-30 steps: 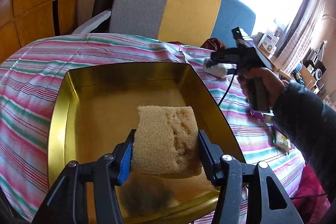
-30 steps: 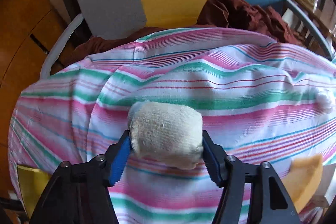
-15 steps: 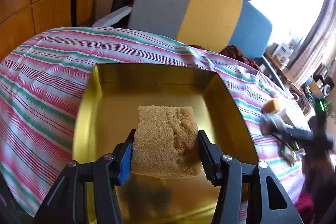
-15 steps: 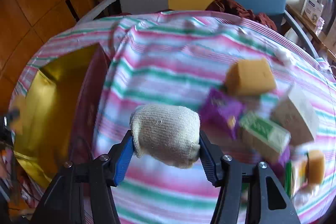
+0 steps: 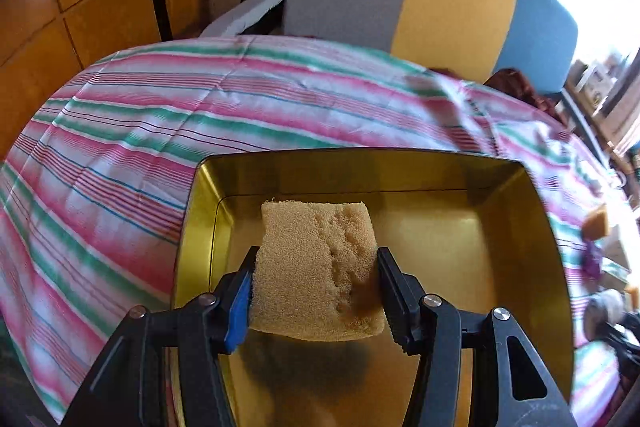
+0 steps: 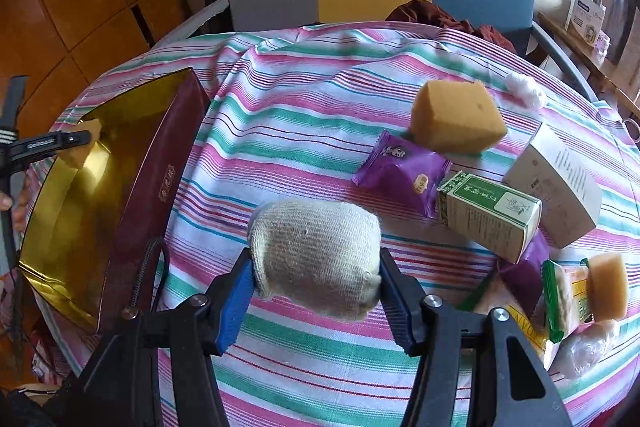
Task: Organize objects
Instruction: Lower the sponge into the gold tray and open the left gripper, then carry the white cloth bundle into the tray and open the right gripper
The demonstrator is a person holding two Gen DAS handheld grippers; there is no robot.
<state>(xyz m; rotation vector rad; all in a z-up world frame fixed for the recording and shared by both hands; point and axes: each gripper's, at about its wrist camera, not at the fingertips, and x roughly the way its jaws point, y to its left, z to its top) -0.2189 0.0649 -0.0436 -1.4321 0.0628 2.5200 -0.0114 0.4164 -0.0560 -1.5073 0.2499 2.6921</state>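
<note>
Over the shiny gold rectangular tin tray (image 5: 520,227), your left claw (image 5: 316,291) pinches a tan porous sponge block (image 5: 316,267) at its sides; it is light and squashy, so squeeze gently. Above the striped desk (image 6: 320,115), your right claw (image 6: 316,279) clamps a soft, rolled cream knitted cloth (image 6: 316,251) mid-bundle.

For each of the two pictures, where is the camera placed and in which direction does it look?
Left wrist: behind the left gripper, aimed down into the gold tray; its fingers clamp a sponge.
Right wrist: behind the right gripper, aimed down at the striped cloth; it clamps a knitted bundle.
Shared: tray, sponge, cloth.
</note>
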